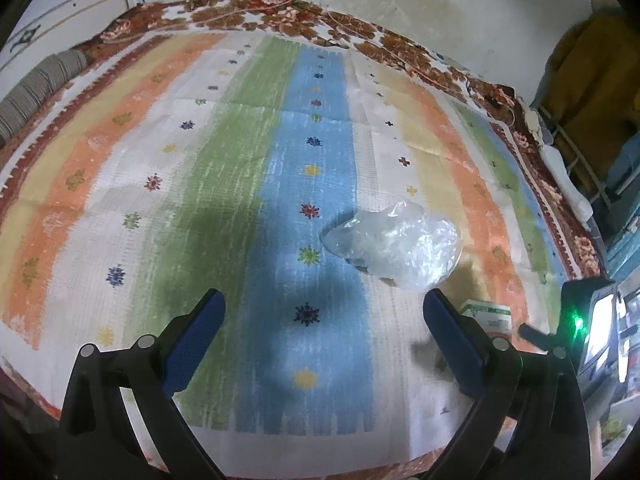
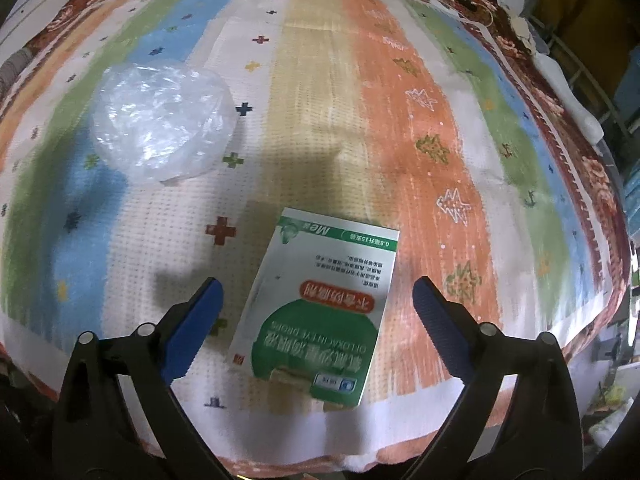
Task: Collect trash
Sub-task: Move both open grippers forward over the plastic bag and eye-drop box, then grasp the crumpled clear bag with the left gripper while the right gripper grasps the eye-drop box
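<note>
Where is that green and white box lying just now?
In the right wrist view the green and white box lies flat on the striped cloth, low and central between the open fingers, with the crumpled clear plastic bag up to its left.

Left gripper [image 1: 320,312]: two black plastic arms, angular, w/ slotted cut-outs near base. Blue textured pads [image 1: 202,332] on inner faces of fingertips. Round silver pivot pins, two per arm. Right gripper [image 2: 316,300]: same build, black arms, blue ribbed pads [image 2: 434,316], silver pins. Seen from the left cam, the right unit's black housing shows a green LED.
</note>
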